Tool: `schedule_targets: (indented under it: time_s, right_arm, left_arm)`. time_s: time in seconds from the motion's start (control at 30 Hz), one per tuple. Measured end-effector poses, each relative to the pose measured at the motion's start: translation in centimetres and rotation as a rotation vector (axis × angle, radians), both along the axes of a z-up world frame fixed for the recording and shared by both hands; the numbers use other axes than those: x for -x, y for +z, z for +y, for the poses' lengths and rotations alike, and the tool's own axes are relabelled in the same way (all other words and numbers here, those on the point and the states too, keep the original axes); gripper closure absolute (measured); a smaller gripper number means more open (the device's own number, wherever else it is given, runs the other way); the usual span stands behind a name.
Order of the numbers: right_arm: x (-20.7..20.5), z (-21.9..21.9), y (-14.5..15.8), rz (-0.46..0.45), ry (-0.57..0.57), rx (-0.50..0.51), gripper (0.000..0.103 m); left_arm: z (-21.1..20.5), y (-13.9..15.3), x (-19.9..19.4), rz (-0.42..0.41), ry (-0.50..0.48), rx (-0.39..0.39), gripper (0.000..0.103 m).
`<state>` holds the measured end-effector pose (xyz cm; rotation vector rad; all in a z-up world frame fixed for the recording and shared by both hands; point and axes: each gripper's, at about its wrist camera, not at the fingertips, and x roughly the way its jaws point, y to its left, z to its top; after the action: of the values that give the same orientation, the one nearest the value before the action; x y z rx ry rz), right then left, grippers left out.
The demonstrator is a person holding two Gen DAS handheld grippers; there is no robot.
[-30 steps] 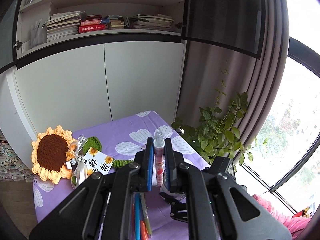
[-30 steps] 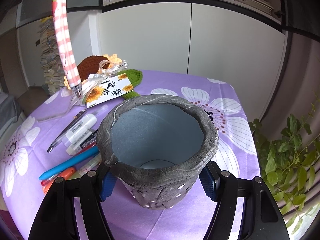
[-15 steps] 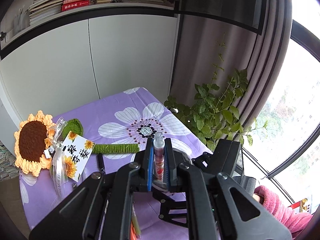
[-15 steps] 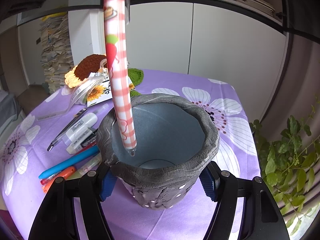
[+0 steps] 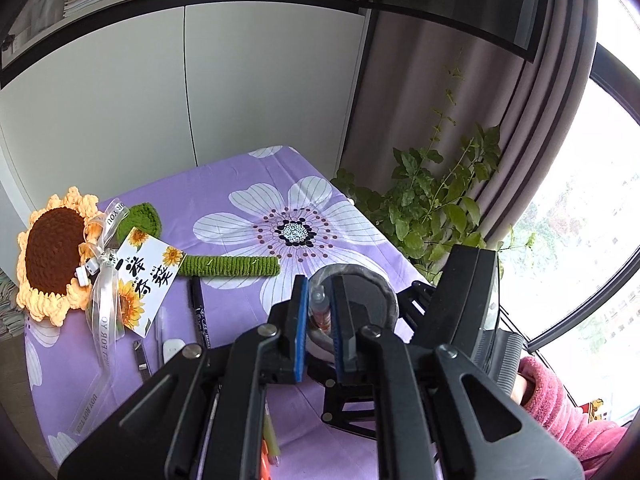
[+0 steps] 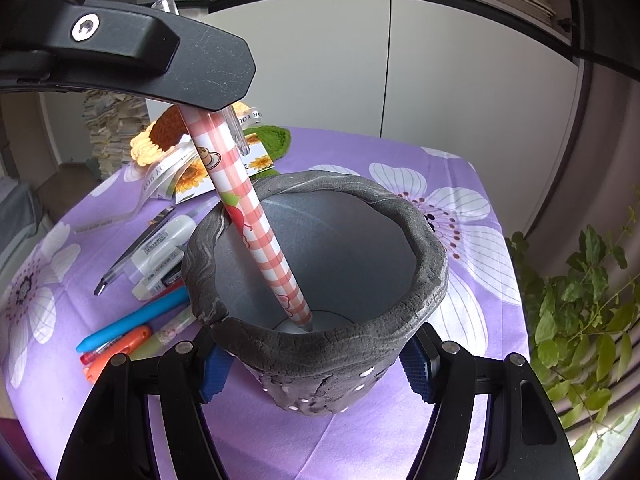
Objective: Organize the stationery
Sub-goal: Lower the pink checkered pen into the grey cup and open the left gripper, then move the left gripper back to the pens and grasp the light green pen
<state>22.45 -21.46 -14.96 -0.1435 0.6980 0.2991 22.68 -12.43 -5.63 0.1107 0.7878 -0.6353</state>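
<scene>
My left gripper [image 5: 319, 308] is shut on a red-and-white checked pen [image 6: 256, 232] and holds it tilted, with its tip down inside the grey stone-look pen pot [image 6: 424, 248], near the pot's floor. The pen's clear cap end [image 5: 318, 300] shows between my left pads. My right gripper [image 6: 316, 372] is shut on the pot, one blue pad on each side of its lower wall. The pot's rim [image 5: 380, 280] shows just past my left fingers. Several loose pens [image 6: 132, 324] lie on the purple cloth left of the pot.
A crocheted sunflower [image 5: 54, 252] with a card and ribbon lies at the table's far left. A black marker [image 5: 198, 308] lies beside it. The purple flowered cloth [image 5: 240, 196] covers the table. A green plant [image 5: 436, 204] stands off the right edge, white cabinets behind.
My left gripper has moved right and down with the checked pen, from beside the pot to over it; the pen's tip now reaches near the pot's floor. The right gripper and pot stayed still.
</scene>
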Motion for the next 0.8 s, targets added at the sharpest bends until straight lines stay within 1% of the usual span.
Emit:
schedule_targets:
  time_s: [0.03, 0.13, 0.17, 0.27, 0.37, 0.43, 0.53, 0.67, 0.8]
  right_arm:
    - [0.0, 0.0, 0.0, 0.000, 0.000, 0.000, 0.032]
    - [0.0, 0.0, 0.0, 0.001, 0.001, 0.000, 0.032]
    - [0.0, 0.1, 0.0, 0.001, 0.001, 0.001, 0.032]
    - [-0.1, 0.1, 0.0, 0.002, 0.003, 0.001, 0.032]
    - [0.0, 0.1, 0.0, 0.002, 0.002, 0.000, 0.032]
    - [0.0, 0.1, 0.0, 0.002, 0.002, 0.002, 0.032]
    - [0.0, 0.1, 0.0, 0.001, 0.003, 0.002, 0.032]
    - [0.0, 0.2, 0.0, 0.002, 0.003, 0.001, 0.032]
    - [0.0, 0.2, 0.0, 0.002, 0.002, 0.002, 0.032]
  left_arm:
    - [0.1, 0.1, 0.1, -0.001, 0.001, 0.003, 0.092]
    - [0.8, 0.6, 0.2, -0.012, 0.019, 0.007, 0.079]
    - [1.1, 0.8, 0.3, -0.018, 0.027, 0.012, 0.078]
    - [2.3, 1.2, 0.5, -0.026, 0.048, 0.029, 0.077]
    - [3.8, 0.9, 0.8, -0.029, 0.084, 0.015, 0.077]
    - [4.7, -0.1, 0.8, -0.007, 0.105, -0.003, 0.077]
    - [5.7, -2.5, 0.6, 0.043, 0.123, -0.046, 0.078]
    - [6.1, -5.4, 0.6, 0.117, 0.111, -0.072, 0.080]
    - [4.6, -6.2, 1.0, 0.139, 0.058, -0.076, 0.083]
